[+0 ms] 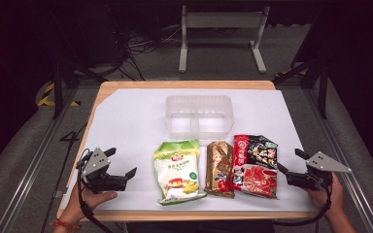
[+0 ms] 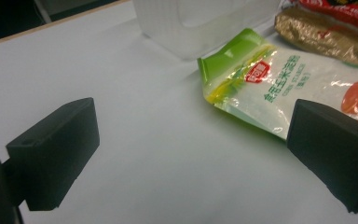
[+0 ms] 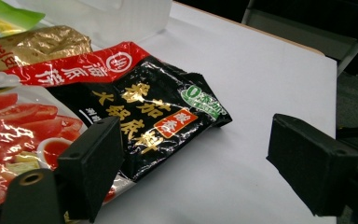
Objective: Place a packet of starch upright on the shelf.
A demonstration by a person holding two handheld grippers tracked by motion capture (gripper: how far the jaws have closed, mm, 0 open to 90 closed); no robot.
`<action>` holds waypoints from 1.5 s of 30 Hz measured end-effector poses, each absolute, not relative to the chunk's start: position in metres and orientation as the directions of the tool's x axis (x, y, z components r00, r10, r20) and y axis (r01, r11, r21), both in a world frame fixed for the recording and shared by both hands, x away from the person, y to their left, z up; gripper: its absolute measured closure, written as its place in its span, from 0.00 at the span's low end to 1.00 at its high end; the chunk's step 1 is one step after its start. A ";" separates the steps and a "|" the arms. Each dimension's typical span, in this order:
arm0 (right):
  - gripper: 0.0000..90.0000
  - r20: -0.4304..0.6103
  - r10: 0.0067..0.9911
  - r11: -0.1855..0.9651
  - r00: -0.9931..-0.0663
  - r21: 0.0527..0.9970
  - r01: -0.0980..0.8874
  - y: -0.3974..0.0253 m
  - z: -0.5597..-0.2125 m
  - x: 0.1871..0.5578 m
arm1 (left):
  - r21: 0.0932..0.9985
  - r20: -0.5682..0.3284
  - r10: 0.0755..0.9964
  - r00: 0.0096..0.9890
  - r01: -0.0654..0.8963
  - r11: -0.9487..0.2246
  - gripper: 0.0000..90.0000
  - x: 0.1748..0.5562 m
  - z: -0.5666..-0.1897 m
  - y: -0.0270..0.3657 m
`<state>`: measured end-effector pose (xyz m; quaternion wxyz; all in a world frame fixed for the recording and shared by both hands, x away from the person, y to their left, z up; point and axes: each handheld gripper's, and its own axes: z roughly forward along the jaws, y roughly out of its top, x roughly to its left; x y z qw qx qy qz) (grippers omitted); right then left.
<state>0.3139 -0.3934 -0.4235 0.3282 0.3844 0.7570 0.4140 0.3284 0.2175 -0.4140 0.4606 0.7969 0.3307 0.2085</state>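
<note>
Both fingers (image 2: 51, 154) of our left gripper (image 1: 122, 169) stand wide apart, holding nothing; right gripper (image 1: 287, 162) equally; green pouch (image 1: 177, 175) lies near-centre, red-black pouch (image 1: 255, 165) right; soft, slippery, we judge; grasp an edge.

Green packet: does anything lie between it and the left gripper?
No. Bare white table cover lies between the open left gripper and the green packet; the gold packet is on its far side.
</note>
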 end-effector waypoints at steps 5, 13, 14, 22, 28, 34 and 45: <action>0.20 -0.176 0.850 0.366 -0.497 0.876 0.315 -0.392 -0.425 0.315 | 0.838 -0.011 0.687 0.727 0.382 -0.391 0.03 0.341 -0.426 0.212; 0.20 -0.183 0.840 0.378 -0.511 0.873 0.309 -0.387 -0.424 0.317 | 0.813 -0.128 0.594 0.794 0.427 -0.396 0.03 0.366 -0.436 0.193; 0.21 -0.189 0.835 0.387 -0.516 0.869 0.309 -0.385 -0.425 0.317 | 0.806 -0.151 0.587 0.795 0.443 -0.392 0.03 0.370 -0.439 0.190; 0.21 -0.196 0.822 0.405 -0.535 0.862 0.306 -0.380 -0.426 0.318 | 0.753 -0.283 0.528 0.801 0.526 -0.395 0.03 0.393 -0.451 0.165; 0.21 -0.190 0.823 0.400 -0.536 0.863 0.309 -0.382 -0.426 0.317 | 0.725 -0.282 0.494 0.822 0.520 -0.451 0.04 0.402 -0.451 0.147; 0.21 -0.191 0.821 0.403 -0.538 0.861 0.310 -0.383 -0.426 0.316 | 0.709 -0.276 0.503 0.819 0.527 -0.469 0.04 0.408 -0.451 0.135; 0.21 -0.180 0.813 0.407 -0.554 0.856 0.319 -0.381 -0.428 0.317 | 0.699 -0.328 0.425 0.844 0.519 -0.491 0.17 0.412 -0.452 0.119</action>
